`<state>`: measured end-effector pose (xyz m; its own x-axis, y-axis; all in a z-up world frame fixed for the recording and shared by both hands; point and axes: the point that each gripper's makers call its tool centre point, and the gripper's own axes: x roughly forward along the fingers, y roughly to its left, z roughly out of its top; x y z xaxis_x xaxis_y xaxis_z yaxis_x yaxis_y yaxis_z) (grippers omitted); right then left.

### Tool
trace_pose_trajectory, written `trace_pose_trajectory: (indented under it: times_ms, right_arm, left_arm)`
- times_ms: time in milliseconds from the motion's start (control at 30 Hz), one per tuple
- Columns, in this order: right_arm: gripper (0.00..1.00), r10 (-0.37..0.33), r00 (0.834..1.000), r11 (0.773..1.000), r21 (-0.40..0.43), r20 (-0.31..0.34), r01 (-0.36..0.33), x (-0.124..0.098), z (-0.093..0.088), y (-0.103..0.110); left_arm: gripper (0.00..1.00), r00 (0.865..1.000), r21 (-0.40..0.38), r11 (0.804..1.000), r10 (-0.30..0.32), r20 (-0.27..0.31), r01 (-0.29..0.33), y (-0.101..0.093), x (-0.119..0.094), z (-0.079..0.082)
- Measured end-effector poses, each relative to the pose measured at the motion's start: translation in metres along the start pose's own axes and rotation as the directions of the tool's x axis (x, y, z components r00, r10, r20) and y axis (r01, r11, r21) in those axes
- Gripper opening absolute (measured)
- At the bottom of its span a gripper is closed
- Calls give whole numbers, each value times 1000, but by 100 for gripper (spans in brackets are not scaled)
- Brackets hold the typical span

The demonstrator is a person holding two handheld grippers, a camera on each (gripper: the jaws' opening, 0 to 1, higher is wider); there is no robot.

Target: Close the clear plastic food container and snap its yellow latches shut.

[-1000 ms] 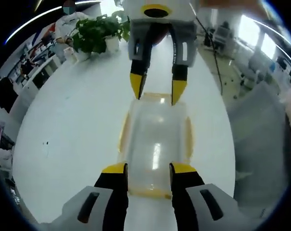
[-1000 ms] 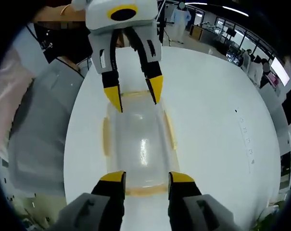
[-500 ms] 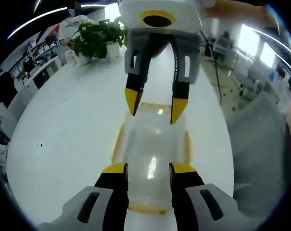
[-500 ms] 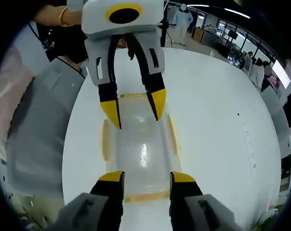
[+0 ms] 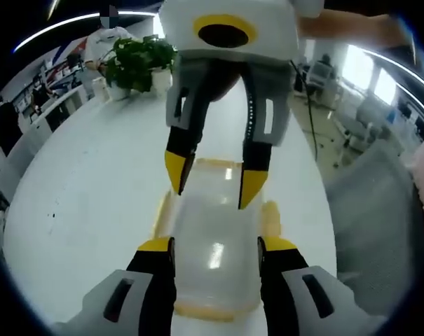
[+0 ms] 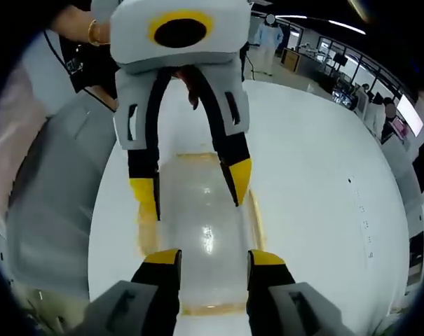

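Nearest in the left gripper view, the left gripper [image 5: 216, 246] has its yellow-tipped jaws spread, straddling the near end of the container [image 5: 213, 255] — nothing pinched. The container lies flat on the white table [image 5: 92, 189], at six o'clock from centre, lid down on it as far as I can judge. Further out, at twelve o'clock, the right gripper [image 5: 210, 180] hangs over the far end, jaws spread too, tips close above the lid.

In the right gripper view it is the mirror: the right gripper [image 6: 215, 257] is spread over its end of the container [image 6: 197, 231], and the left gripper [image 6: 190, 187] reaches in from twelve.

This box looks light, thin and glossy — clear rounded plastic that should flex and skid on a smooth tabletop. I'd pin it from above and press on the latches [image 6: 256, 213], the yellow flaps along the long sides and ends, not on the lid's middle. Whether any have clicked, I cannot tell.

Far back at eleven, a potted plant [image 5: 136, 59].
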<state>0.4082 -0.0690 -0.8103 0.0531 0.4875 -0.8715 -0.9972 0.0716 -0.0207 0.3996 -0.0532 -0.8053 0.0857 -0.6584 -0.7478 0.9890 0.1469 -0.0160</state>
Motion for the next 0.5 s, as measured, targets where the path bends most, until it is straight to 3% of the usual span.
trace_pose_trajectory:
  times_ms: [133, 400, 500]
  right_arm:
    - [37, -8, 1000, 1000, -7, 6, 8, 2, 3, -2]
    - [51, -41, 999, 999, -7, 19, 41, 4, 9, -13]
    - [58, -32, 999, 999, 39, 27, 31, 7, 11, -17]
  left_arm:
    - [48, 1000, 8, 1000, 23, 9, -23, 0, 3, 2]
    - [48, 999, 11, 1000, 27, 19, -27, 0, 3, 2]
    - [55, 1000, 7, 1000, -17, 23, 17, -5, 3, 3]
